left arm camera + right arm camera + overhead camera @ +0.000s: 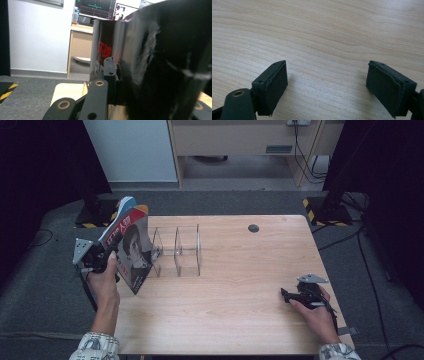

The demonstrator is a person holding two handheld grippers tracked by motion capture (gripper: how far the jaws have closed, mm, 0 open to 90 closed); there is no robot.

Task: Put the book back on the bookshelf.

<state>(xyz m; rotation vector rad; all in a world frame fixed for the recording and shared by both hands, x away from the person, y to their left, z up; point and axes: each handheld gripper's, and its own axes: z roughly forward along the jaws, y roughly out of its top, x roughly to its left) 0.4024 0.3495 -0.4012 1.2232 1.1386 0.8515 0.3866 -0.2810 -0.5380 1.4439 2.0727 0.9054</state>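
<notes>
Left gripper (111, 251) fingers apparently clamp the magazine (131, 251); right gripper (327, 87) fingers spread.

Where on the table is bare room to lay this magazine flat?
Bare wood runs from the clear divider rack right to the right gripper, and along the table's near edge. It is crowded at the left, where the left gripper holds the magazine against the rack.
</notes>
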